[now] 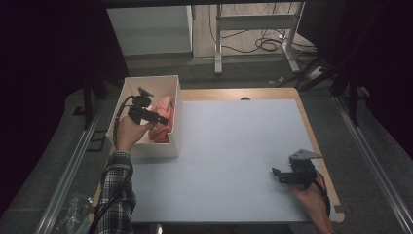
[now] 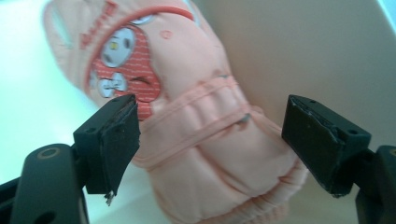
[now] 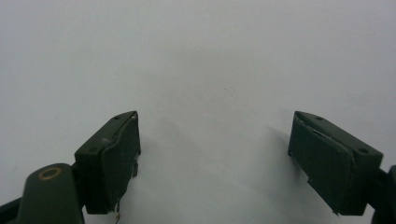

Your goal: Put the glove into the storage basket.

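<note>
We find the left gripper's (image 2: 210, 140) jaws standing wide apart, one on either side of a pink padded mitten (image 2: 205, 140), with a gap visible between each jaw and the fabric. The mitten bears a red patch with a cartoon face. From the high view, this gripper (image 1: 163, 119) sits inside a white box (image 1: 127, 90) at the desk's left edge, and the mitten (image 1: 161, 127) lies in the box against its right wall. The person's left hand (image 1: 127, 134), in a plaid sleeve (image 1: 117, 190), holds the gripper.

We record the right gripper's (image 3: 212, 158) jaws likewise wide apart, with nothing between them, above the bare pale desk (image 3: 210, 56). The high view places it (image 1: 276, 174) near the desk's (image 1: 234, 146) right front corner, held by the right hand (image 1: 311, 200), well apart from the box.
</note>
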`<state>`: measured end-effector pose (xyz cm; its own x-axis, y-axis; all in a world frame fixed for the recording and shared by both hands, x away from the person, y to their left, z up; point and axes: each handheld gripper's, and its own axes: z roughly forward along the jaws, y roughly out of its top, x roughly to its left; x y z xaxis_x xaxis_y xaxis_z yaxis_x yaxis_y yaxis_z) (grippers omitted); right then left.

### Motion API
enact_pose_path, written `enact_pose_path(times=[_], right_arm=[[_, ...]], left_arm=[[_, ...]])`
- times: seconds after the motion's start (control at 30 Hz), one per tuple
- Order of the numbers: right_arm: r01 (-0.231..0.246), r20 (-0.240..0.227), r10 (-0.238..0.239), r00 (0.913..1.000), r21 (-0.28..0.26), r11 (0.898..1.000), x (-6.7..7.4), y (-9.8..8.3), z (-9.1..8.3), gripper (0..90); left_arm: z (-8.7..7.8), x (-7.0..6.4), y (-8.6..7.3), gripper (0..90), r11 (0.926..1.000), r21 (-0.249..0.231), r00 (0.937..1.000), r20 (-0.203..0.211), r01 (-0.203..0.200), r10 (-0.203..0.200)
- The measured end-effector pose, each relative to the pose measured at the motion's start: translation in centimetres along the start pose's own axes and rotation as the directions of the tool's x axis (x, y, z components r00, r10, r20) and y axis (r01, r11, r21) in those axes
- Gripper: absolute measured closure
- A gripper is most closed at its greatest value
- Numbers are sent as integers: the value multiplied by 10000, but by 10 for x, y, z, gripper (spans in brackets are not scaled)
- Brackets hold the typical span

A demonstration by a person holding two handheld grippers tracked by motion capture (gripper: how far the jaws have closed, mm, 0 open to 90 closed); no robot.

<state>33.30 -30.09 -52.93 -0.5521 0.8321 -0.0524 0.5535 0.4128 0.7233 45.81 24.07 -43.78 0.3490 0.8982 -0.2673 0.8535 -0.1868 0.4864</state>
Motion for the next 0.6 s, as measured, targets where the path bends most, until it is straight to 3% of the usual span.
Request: enact_pose_path(times=[0.1,0.43,0.6], right_arm=[[-1,2,1,10000,0,10000,0,0,0,171],[-2,2,2,10000,0,10000,0,0,0,171],[1,7,-1,10000,0,10000,0,0,0,171]], left_arm=[[-3,1,-1,237,9999,-107,9997,-233,-8,5],[-22,-1,-2,264,9962,-870,9999,-99,-43,35],[-27,-8,-4,185,9930,-1147,9994,-240,-280,254]])
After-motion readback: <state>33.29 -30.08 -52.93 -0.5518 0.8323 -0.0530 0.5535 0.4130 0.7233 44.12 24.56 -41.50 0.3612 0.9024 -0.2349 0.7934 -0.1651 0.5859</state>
